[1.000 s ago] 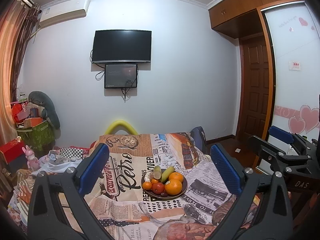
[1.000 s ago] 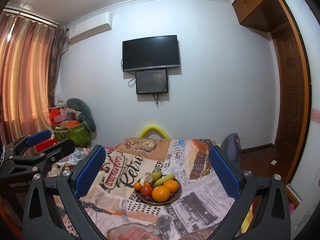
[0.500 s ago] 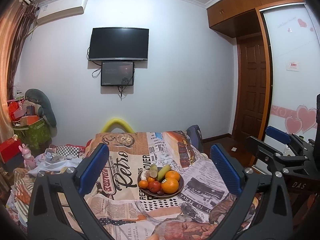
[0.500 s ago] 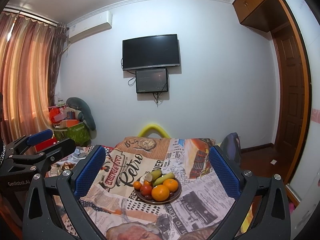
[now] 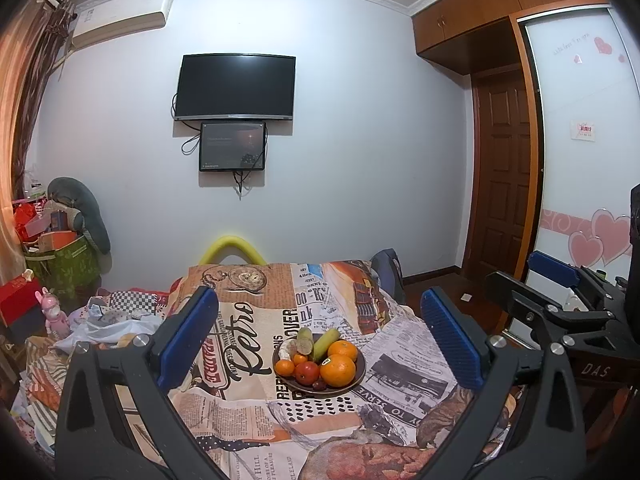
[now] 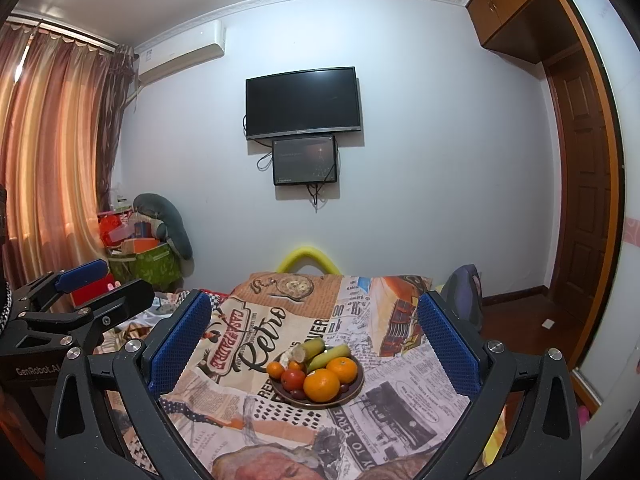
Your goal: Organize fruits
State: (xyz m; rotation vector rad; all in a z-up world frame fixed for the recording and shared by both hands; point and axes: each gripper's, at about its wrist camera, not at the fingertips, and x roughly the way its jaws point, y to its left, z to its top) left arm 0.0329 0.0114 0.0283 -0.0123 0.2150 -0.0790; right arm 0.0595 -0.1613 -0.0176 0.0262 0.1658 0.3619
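Note:
A dark brown plate (image 5: pixel 357 381) (image 6: pixel 357 387) of fruit sits on a table covered with a newspaper-print cloth (image 5: pixel 240 412) (image 6: pixel 400 420). It holds two big oranges (image 5: pixel 338 370) (image 6: pixel 321 385), a red apple (image 5: pixel 307 372) (image 6: pixel 293 379), small tangerines (image 5: pixel 284 367), a green banana (image 5: pixel 326 343) (image 6: pixel 332 353) and a cut stalk (image 5: pixel 305 340). My left gripper (image 5: pixel 320 340) and my right gripper (image 6: pixel 316 340) are both open and empty, held above the table's near side, well short of the plate.
The right gripper shows at the right edge of the left wrist view (image 5: pixel 560 304), the left gripper at the left edge of the right wrist view (image 6: pixel 72 312). Clutter and a green bag (image 5: pixel 64 268) lie left of the table. A chair back (image 6: pixel 464 292) stands right.
Both views have shifted slightly; the plate sits a little lower and nearer the middle of each frame. Both grippers stay open and empty.

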